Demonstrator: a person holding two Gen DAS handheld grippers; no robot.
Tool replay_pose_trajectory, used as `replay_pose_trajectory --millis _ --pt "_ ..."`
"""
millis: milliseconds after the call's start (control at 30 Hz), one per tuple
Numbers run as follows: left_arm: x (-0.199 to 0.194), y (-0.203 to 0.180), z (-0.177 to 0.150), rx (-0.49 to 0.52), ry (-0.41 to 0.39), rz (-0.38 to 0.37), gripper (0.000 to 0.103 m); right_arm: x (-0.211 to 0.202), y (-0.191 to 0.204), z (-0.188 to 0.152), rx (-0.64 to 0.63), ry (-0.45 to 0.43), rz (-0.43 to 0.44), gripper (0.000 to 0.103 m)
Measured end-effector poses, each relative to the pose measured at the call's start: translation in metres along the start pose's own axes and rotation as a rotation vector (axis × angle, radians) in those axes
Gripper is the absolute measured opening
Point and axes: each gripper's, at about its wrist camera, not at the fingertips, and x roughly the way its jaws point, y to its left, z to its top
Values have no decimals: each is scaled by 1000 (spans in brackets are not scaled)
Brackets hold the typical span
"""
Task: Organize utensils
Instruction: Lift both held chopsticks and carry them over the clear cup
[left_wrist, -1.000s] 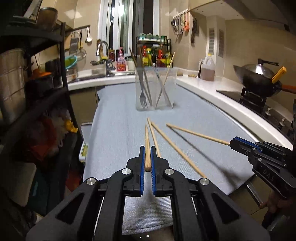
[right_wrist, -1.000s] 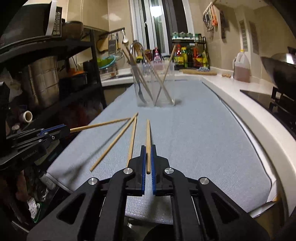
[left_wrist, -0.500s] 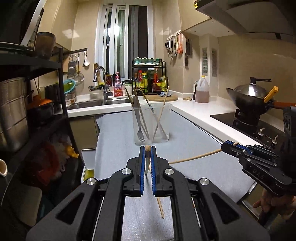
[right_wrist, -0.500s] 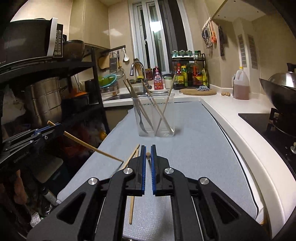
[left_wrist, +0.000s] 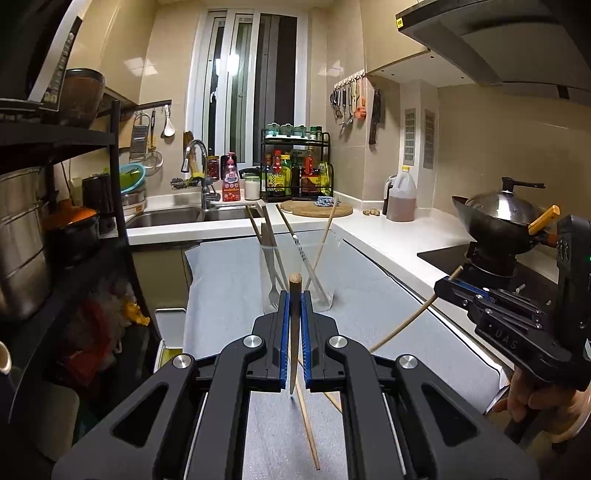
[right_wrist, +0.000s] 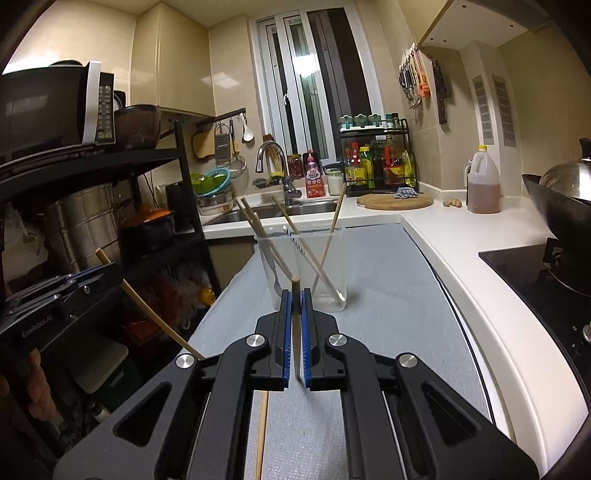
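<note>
Left wrist view: our left tongs (left_wrist: 294, 295) and right tongs (left_wrist: 448, 286) each pinch a chopstick (left_wrist: 294, 332). Several utensils already stand in the glass holder (left_wrist: 325, 266); two chopsticks (left_wrist: 308, 432) remain on the worktop (left_wrist: 229, 295).

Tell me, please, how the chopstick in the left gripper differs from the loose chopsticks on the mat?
The held chopstick is clamped in the left gripper, raised and tilted, thick end up; the loose chopsticks lie flat on the grey mat, ungripped. They share the same pale wood and slender shape.

wrist views forward, sharing clear holder (left_wrist: 297, 273)
</note>
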Motion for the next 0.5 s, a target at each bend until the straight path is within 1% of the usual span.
replay_pose_trajectory --millis 200,333,500 --pt "9 6 27 -10 6 -7 6 4 -2 31 -20 -45 -13 5" --pt "18 6 47 -3 29 -10 6 6 -1 52 -39 -66 -19 5" --pt "30 8 81 -8 56 -25 6 13 -3 84 -55 -93 -25 5"
